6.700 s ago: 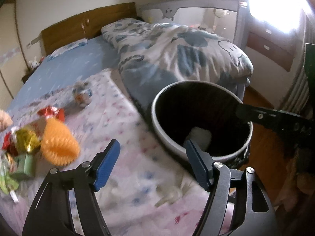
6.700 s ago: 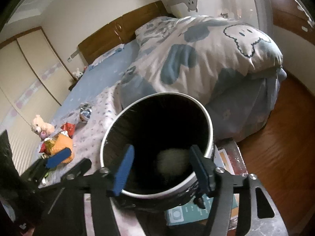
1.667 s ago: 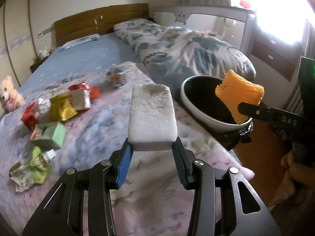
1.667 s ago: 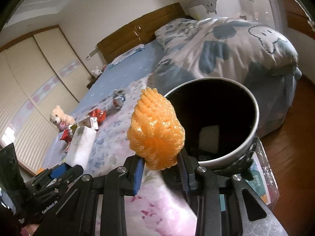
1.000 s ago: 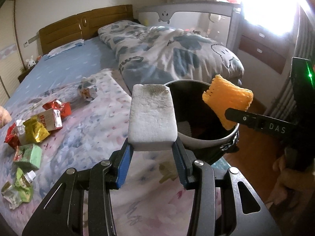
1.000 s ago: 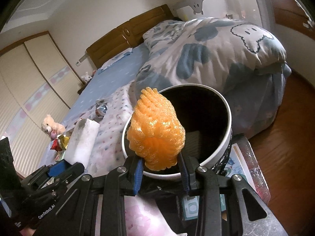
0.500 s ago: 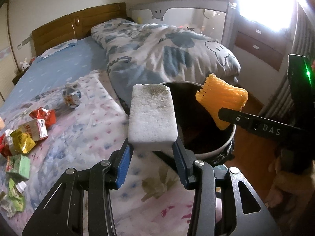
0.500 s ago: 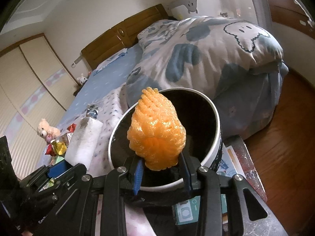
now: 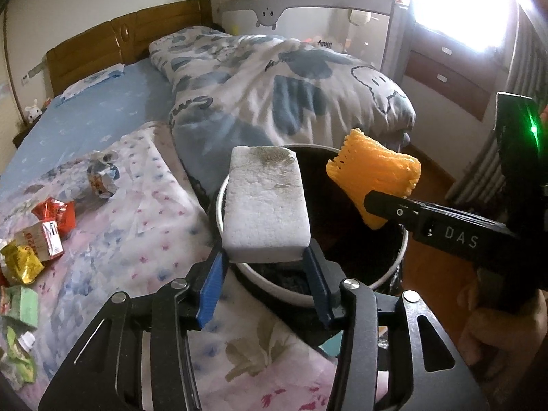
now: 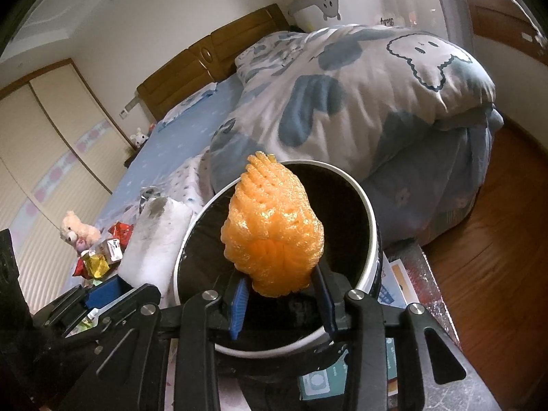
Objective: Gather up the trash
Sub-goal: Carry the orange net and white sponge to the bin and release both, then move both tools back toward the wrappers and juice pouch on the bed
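Now that both loads have swung in from over the bed to the bin (image 9: 399, 260), the left tongs (image 9: 263, 262) pinching the white foam block (image 9: 265, 205) and the right tongs (image 10: 280, 299) pinching the orange foam net (image 10: 274, 236) hang above its mouth, so 2 drops look imminent.

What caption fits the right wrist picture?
Right gripper holds orange foam net over the black bin beside the bed.

Blown-out window (image 9: 462, 3) glare upper right, fisheye-bent edges, dark corners.
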The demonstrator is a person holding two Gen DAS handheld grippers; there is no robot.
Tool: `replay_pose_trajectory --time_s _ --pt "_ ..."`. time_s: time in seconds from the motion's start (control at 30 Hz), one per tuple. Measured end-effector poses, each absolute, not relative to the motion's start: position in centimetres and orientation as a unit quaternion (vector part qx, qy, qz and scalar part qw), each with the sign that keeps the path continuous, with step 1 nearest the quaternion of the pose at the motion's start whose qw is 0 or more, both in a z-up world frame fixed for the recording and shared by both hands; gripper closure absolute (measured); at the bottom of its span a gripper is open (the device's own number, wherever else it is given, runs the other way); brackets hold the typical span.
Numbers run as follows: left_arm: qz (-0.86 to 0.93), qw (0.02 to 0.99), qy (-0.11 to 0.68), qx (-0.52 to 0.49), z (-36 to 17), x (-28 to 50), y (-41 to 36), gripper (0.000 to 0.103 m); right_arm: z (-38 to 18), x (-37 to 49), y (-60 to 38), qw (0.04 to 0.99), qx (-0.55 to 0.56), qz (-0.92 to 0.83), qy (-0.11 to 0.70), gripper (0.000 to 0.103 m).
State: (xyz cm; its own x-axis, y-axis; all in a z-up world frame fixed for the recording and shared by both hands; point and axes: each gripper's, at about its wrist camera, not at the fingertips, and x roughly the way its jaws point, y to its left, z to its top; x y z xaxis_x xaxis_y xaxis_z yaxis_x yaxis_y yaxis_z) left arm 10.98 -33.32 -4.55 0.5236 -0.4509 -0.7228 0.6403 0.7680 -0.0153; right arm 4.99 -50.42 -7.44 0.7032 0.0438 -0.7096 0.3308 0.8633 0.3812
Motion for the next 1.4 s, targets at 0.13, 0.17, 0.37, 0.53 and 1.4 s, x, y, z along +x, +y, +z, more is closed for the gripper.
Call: replay_pose_trajectory --time_s 0.13,0.17,0.37,0.53,1.4 --pt "-0.317 0.862 0.376 0.127 -4.7 11.2 -33.5 0.04 -7.5 5.3 -50.7 0.887 0.25 -0.085 0.379 0.054" --pt "-0.316 0.862 0.375 0.125 -4.7 11.2 -33.4 0.037 -7.5 5.3 -50.8 0.886 0.251 -0.086 0.379 0.048" --pt "-0.307 0.864 0.38 0.12 -5.1 10.9 -32.0 0.032 -7.2 5.1 -50.9 0.889 0.255 -0.093 0.369 0.032" --pt "-0.293 0.868 0.385 0.114 -5.6 10.2 -29.4 0.03 -6.7 4.8 -50.1 0.891 0.254 -0.091 0.364 0.032" --pt "-0.151 0.897 0.416 0.023 -7.3 7.7 -9.1 0.029 -6.4 6.1 -35.3 0.9 0.211 0.025 0.382 0.023"
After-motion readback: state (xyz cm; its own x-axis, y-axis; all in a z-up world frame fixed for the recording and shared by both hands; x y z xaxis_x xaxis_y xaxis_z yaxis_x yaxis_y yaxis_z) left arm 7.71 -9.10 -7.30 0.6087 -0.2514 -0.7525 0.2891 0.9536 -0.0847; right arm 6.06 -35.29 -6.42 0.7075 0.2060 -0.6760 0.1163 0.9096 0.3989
